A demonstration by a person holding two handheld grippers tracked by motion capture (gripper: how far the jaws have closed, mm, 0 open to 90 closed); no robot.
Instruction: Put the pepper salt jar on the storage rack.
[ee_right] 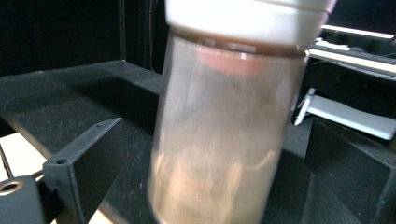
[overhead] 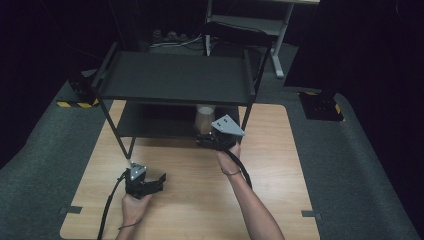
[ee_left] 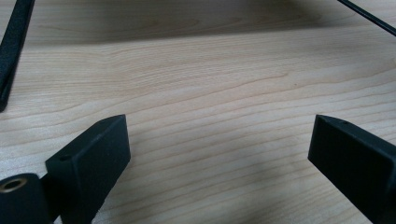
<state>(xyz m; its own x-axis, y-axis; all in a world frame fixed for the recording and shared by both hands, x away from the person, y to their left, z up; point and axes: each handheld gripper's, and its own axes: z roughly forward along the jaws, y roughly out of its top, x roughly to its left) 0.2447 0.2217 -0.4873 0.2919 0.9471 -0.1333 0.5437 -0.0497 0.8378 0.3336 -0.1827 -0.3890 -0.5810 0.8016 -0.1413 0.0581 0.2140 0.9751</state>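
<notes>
A clear plastic jar (overhead: pixel 204 119) with a white lid and brownish contents stands on the lower shelf (overhead: pixel 150 125) of a black two-tier rack, under its top shelf (overhead: pixel 175 77). My right gripper (overhead: pixel 205 134) reaches in at the shelf's front edge. In the right gripper view the jar (ee_right: pixel 224 140) is blurred and sits between the spread jaws of my right gripper (ee_right: pixel 215 158), with a gap on the left side. My left gripper (overhead: pixel 159 181) rests low over the wooden table near its front left. Its jaws are wide apart around bare wood (ee_left: pixel 219 154).
The wooden table (overhead: pixel 280 165) lies on grey carpet. A rack leg (overhead: pixel 131 150) stands just beyond my left gripper. The rack's black frame bar (ee_left: pixel 11 51) crosses the left gripper view's top left corner. Cables and a white desk frame (overhead: pixel 280 45) sit behind the rack.
</notes>
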